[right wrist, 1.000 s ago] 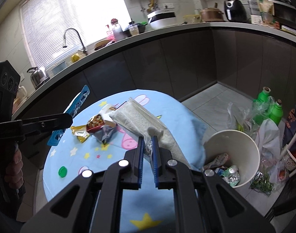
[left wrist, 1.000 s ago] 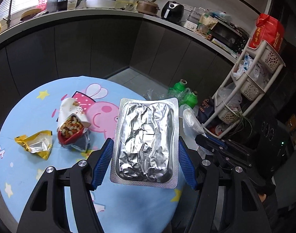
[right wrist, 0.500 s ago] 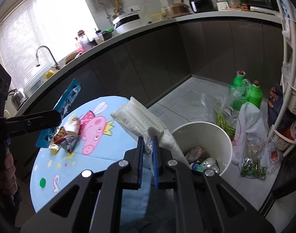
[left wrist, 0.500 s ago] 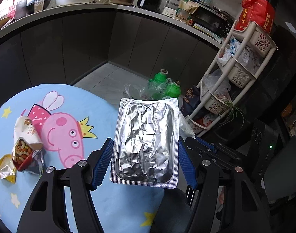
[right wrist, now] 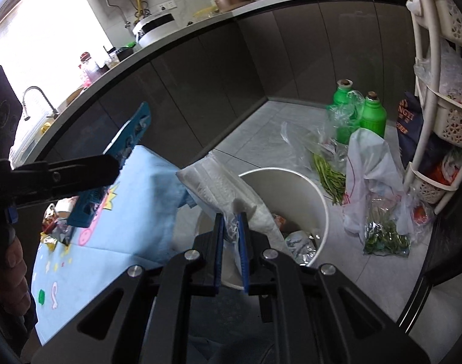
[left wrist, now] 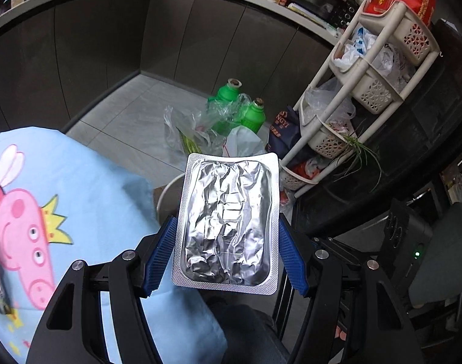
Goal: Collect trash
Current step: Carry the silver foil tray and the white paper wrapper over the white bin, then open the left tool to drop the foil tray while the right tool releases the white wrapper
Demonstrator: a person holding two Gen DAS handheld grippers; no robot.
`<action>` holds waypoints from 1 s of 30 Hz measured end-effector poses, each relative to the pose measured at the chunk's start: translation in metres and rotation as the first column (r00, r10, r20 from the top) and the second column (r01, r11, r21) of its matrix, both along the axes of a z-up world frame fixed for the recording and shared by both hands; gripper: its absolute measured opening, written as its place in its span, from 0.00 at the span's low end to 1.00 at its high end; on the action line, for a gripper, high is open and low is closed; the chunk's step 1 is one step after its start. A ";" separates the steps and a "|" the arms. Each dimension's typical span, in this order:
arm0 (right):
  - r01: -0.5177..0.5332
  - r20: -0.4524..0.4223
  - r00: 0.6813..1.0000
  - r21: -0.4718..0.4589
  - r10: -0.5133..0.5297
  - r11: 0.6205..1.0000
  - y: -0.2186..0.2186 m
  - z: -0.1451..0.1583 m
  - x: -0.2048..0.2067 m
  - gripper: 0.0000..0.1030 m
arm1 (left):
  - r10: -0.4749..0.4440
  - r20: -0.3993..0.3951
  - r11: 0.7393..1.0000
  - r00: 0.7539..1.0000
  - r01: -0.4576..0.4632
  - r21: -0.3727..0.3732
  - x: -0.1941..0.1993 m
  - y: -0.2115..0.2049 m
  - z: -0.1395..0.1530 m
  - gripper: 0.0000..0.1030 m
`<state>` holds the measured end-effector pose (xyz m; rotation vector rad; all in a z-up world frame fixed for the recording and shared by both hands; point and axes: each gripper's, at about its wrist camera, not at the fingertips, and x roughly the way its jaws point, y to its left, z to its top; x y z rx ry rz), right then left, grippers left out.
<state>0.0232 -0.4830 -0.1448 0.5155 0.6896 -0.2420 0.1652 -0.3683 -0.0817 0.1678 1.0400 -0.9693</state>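
The left gripper holds the flat foil blister pack by its two long edges, and the right gripper is almost closed on the clear plastic wrapper; compared with a second ago, both hands have swung away from the blue tablecloth toward the floor side. The white bin, which was off to the right before, now lies directly beyond the wrapper, so both pieces seem ready to drop, though the pack hides most of the bin from the left camera

Bin mouth open; tablecloth crowds its left.
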 end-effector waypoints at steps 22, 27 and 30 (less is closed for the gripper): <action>0.013 -0.070 0.998 0.068 -0.008 0.998 -0.028 -0.058 0.032 0.13 | 0.068 0.076 0.997 0.995 -0.071 0.029 0.023 -0.025 -0.024 0.91; 0.002 -0.070 0.998 0.069 0.003 0.998 -0.024 -0.061 0.038 0.16 | 0.072 0.081 0.997 0.994 -0.075 0.032 0.024 -0.022 -0.021 0.91; -0.002 -0.063 0.998 0.057 0.006 0.998 -0.021 -0.061 0.039 0.60 | 0.079 0.083 0.996 0.993 -0.082 0.033 0.024 -0.022 -0.021 0.91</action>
